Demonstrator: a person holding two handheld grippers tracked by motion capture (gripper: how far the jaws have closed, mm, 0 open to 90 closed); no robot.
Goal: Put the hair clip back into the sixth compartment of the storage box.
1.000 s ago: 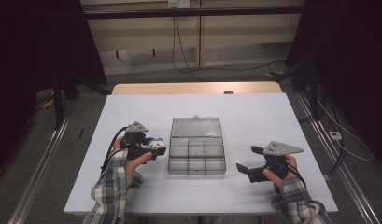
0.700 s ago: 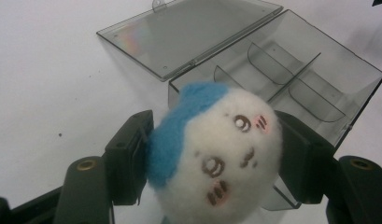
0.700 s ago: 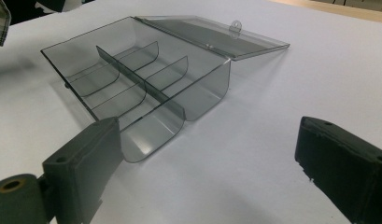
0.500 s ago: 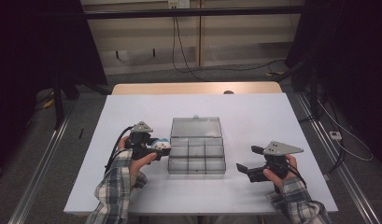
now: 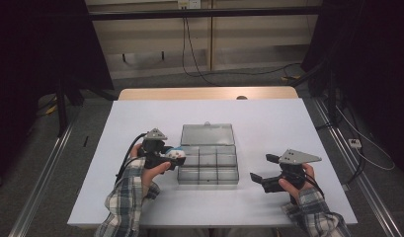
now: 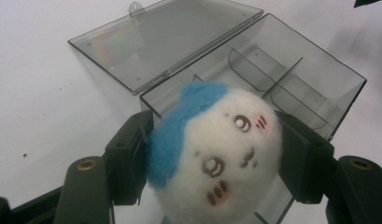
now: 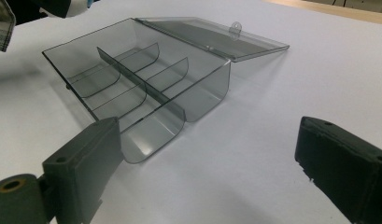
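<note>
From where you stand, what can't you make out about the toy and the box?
- Plush toy: its underside is cut off by the bottom edge of the left gripper view; in the high view it is too small to read.
- Box: in the left gripper view the toy covers the near compartments, so which one lies below it is unclear.
- Left gripper: the toy hides the pads' inner faces.
- Right gripper: its jaw tips run off the frame.

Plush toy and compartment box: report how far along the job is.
Done: the compartment box lies with its lid open flat, and the left gripper is shut on the plush toy. In hand: the toy hangs at the box's left edge. Left: put it into a compartment. The right gripper is open, off to the side.
</note>
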